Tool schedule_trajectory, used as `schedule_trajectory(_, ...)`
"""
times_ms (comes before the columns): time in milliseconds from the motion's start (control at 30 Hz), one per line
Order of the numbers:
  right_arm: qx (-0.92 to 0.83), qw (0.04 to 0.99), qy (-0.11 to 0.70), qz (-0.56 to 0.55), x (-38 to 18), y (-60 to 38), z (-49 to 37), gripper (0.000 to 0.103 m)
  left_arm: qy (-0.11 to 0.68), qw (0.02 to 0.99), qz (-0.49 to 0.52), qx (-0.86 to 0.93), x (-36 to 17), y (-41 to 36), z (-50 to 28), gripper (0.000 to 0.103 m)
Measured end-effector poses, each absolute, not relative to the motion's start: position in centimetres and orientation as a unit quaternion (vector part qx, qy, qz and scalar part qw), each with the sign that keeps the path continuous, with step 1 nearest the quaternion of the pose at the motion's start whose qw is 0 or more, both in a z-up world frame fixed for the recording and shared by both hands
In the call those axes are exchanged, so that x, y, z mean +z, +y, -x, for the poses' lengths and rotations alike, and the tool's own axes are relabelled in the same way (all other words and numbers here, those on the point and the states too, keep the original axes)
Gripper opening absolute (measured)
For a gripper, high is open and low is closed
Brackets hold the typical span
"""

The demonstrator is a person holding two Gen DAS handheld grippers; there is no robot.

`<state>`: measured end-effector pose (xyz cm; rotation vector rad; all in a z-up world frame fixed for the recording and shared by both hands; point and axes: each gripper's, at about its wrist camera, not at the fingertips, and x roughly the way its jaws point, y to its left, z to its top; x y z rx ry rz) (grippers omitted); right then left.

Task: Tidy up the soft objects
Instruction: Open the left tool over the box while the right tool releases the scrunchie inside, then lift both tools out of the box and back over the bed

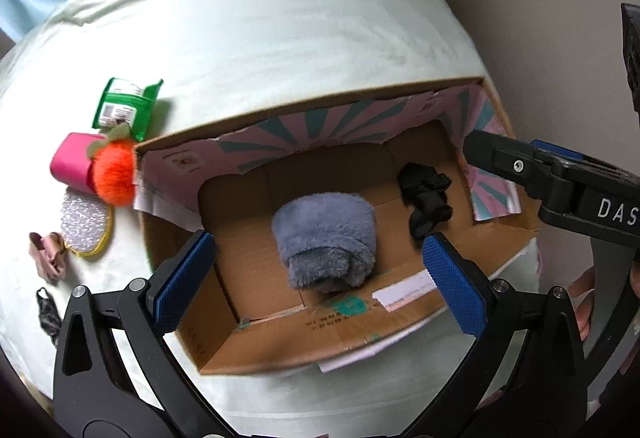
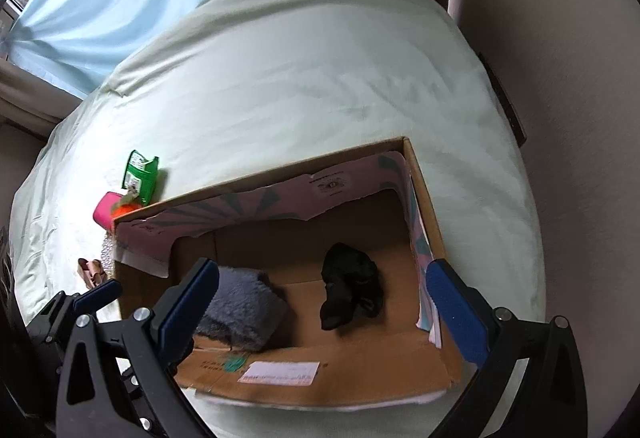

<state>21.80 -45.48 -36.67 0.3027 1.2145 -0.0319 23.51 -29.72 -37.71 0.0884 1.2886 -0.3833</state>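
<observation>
both sets of jaws are seen spread fully wide with nothing between the pads: the left gripper (image 1: 320,278) hangs over the near edge of the box (image 1: 400,322), and the right gripper (image 2: 324,310) is poised over the same box from the other side, its black body also showing at the right of the left view. two soft things are already lodged on the box floor, well apart: a rolled grey fleece (image 1: 326,238) near the middle and a crumpled black cloth (image 1: 426,200) toward the right wall. more soft things are left on the sheet (image 1: 260,30) just beside the box's left wall: an orange pom-pom (image 1: 116,174) touching the box corner, a pink roll (image 1: 72,162) behind it, a green packet (image 1: 126,106), a sparkly sponge (image 1: 86,224), a beige scrunchie (image 1: 48,254) and a dark lace bit (image 1: 48,314) near the left finger. all are judged light and yielding, so little force is needed. the pom-pom would be best pinched across its fluffy body, since the fur may slip; the sponge by its edge, the pads being pressed into the sheet to get under it; the scrunchie and lace by a gathered fold. the packet is probably slick and crinkly and would be better taken across its short side.
</observation>
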Motion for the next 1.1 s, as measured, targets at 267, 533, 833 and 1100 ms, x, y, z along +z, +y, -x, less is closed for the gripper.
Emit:
schedule_trajectory(267, -0.012, 0.834, 0.539, -0.115, -30.7, -43.3, -18.8, 0.103, 0.552, 0.814, -0.033, -0.176, -30.9, -26.9, -20.4, 0.103)
schedule_trajectory(533, 0.007, 0.867, 0.491, -0.087, -23.2, -39.1, -14.5, 0.103, 0.496, 0.852, -0.043, -0.164, -23.0, -22.3, -15.7, 0.103)
schedule_trajectory(833, 0.021, 0.902, 0.428, -0.058, -16.2, -33.2, -9.1, 0.103, 0.441, 0.889, -0.023, -0.119, -16.4, -13.1, -10.3, 0.103)
schedule_trajectory(1100, 0.031, 0.920, 0.389, -0.042, -14.1, -26.5, -4.7, 0.103, 0.399, 0.914, -0.010, -0.079, -13.4, -3.9, -6.5, 0.103)
